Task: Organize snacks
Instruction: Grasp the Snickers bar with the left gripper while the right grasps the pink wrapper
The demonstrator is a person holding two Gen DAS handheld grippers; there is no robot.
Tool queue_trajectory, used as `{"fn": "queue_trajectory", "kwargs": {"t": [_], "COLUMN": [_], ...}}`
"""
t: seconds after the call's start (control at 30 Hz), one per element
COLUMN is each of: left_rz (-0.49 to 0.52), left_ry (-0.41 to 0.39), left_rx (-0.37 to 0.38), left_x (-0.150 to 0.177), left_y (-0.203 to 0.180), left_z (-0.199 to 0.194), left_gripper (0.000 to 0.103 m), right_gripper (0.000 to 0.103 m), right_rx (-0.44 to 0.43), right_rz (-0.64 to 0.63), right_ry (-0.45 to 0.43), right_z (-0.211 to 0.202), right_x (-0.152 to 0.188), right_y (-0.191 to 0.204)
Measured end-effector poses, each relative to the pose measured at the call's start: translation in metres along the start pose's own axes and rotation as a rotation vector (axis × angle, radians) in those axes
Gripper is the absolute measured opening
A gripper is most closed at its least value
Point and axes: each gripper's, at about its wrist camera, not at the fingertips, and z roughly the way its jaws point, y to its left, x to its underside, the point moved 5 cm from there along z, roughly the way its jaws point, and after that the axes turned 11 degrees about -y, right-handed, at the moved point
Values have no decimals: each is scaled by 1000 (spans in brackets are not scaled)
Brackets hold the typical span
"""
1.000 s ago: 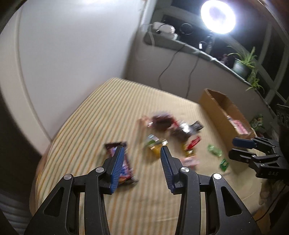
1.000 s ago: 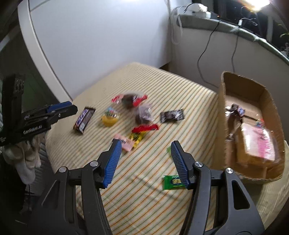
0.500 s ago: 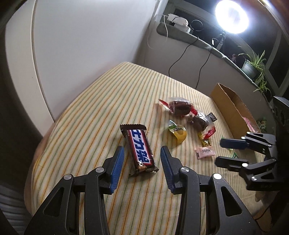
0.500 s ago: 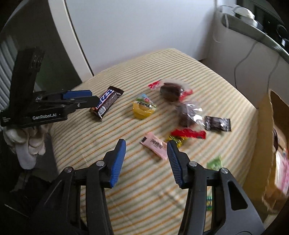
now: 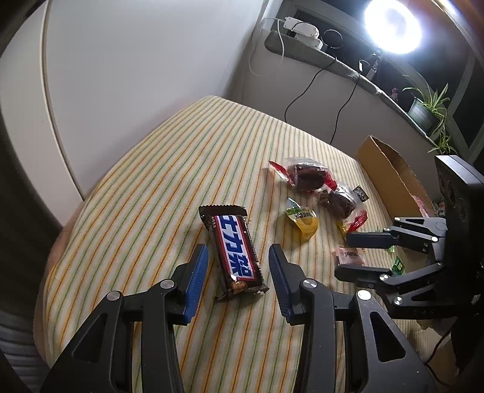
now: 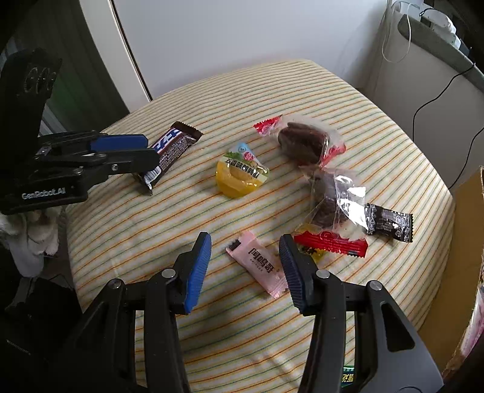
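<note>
A brown Snickers bar (image 5: 234, 241) lies on the striped cloth, and my left gripper (image 5: 237, 249) stands open astride it, pads clear of the wrapper. The right wrist view shows that bar (image 6: 175, 143) under the left gripper (image 6: 149, 149). My right gripper (image 6: 245, 238) is open around a pink sachet (image 6: 260, 266) without touching it. Beyond lie a yellow jelly cup (image 6: 239, 175), two wrapped dark cakes (image 6: 302, 142), a red packet (image 6: 331, 243) and a black sachet (image 6: 388, 222).
A cardboard box (image 5: 390, 172) stands at the right edge of the striped table (image 5: 181, 166), with pink packets inside. A green candy (image 5: 397, 266) lies near it. A white wall, cables, a bright lamp (image 5: 393, 24) and plants stand behind.
The left gripper swung over and down onto the Snickers bar. The right gripper moved left from the green candy to the pink sachet, and its jaws narrowed a little.
</note>
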Motion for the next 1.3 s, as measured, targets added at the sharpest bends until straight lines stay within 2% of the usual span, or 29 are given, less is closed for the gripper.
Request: {"fn": "queue_trajectory", "kwargs": {"t": [0.27,0.43,0.63,0.83,1.3], "left_rz": [23,30,51,52,42], "left_ry": [14,24,17,5,-36], "left_rx": [-9,-21,-43,-54,-29], "left_x": [1,2,1,2,-5], "left_y": [-5,-4,-6,-2,-12], "left_z": [11,18,22,21,0], "left_gripper": [40,40,40,27,27], "right_gripper": [47,31,22,21,21], "right_rx": [4,12,48,74,73], "right_rz": [-11,33,26,35,95], "right_ry": [48,32,26,15,-76], "right_z": [-1,-4,-6,-7,-53], "right_x": [16,16,17,18,19], "right_y": [-2,-11,-10,-7,-14]}}
